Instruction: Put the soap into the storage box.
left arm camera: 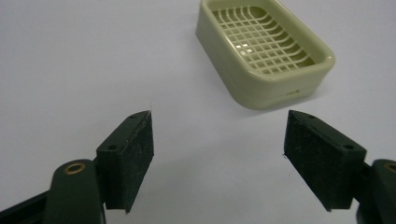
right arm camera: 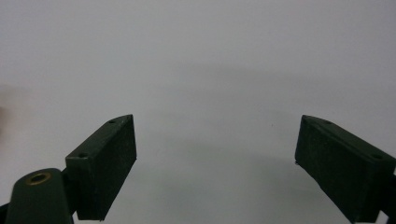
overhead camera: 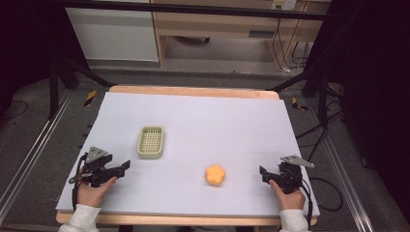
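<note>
Two grippers, left [overhead camera: 126,165] and right [overhead camera: 261,170], rest low in the frame with jaws wide and empty, so nothing seems begun; the sponge [overhead camera: 215,175] lies lower centre, and the right must likely reach it, the dish [overhead camera: 151,142] waiting left of centre.

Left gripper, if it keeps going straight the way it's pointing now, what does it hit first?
Probably the pale green basket. The left gripper has its jaws open, and the basket sits just ahead, slightly toward the right jaw's side, with bare table between. Depth is uncertain.
</note>
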A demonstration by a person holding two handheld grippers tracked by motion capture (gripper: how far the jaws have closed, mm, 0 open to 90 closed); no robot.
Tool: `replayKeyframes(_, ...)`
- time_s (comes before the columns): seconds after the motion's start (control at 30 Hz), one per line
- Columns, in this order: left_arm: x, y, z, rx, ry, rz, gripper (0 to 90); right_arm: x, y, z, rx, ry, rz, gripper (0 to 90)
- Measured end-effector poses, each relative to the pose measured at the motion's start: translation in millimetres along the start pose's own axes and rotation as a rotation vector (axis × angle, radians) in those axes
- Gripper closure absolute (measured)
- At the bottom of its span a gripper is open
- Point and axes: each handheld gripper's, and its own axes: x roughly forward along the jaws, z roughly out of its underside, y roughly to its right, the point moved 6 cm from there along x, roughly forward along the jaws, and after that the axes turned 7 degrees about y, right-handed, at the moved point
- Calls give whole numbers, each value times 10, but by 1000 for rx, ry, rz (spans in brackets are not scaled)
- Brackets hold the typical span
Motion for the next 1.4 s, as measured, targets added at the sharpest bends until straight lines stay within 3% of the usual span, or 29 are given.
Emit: replayKeyframes(1.4,120,804,-53,122,-26,130,233,-22,-13,-15,-9,27,6,129)
